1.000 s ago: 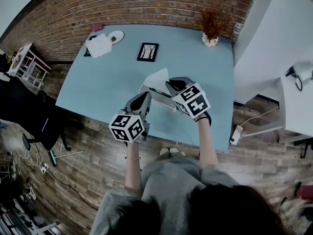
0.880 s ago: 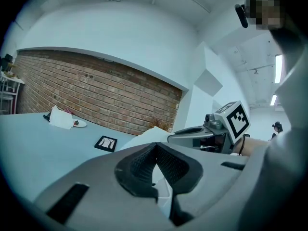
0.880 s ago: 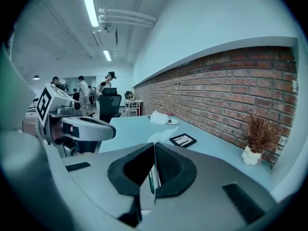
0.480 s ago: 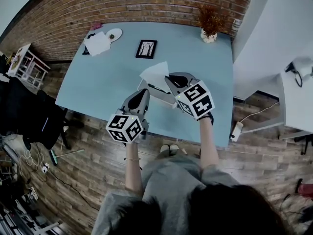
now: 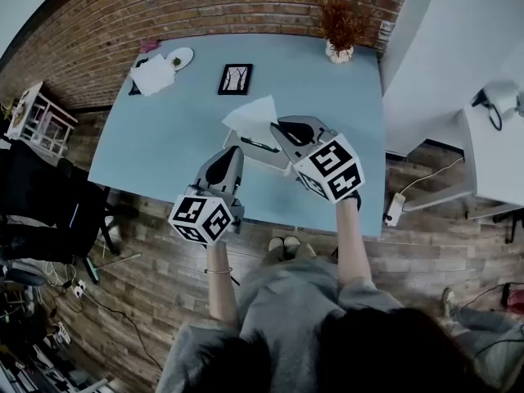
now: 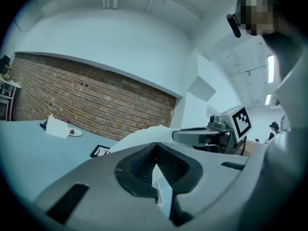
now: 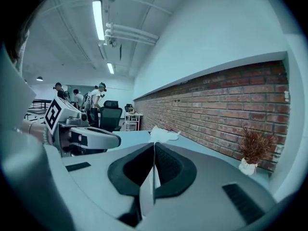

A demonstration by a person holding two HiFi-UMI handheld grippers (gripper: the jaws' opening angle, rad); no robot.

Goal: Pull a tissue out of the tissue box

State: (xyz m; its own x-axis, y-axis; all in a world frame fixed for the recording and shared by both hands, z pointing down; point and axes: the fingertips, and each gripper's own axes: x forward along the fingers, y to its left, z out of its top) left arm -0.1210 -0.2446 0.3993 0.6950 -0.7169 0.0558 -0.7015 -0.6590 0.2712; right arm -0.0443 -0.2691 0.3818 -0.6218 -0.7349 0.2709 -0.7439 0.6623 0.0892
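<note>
The right gripper (image 5: 278,127) is fully closed, with a thin white strip of the tissue (image 5: 250,115) pinched between its pads. Compared with the head view of 1 second ago, this gripper looks larger and sits higher in the frame, so it has come up toward the camera. The tissue has come with it. It was a small peak just over the box (image 5: 262,157); now it spreads as a wider white sheet above the box, a little above and left of the frame's centre. Its lower end still runs down to the dark slot (image 5: 259,145), so I judge it partly out, not free.

The left gripper (image 5: 235,149) is closed too. In the left gripper view a pale thin edge shows between its jaws, which I take for the near wall of the box, though that is not certain. In the head view its tip touches the box's lower left corner. It also looks a little larger than 1 second ago, so it may be rising with the box rather than pinning it.

The box lies near the centre of the head view, between the 2 grippers, over the near part of the blue worktop (image 5: 164,137). The pull looks well under way. What remains is more upward travel by the right gripper while the box stays down.
</note>
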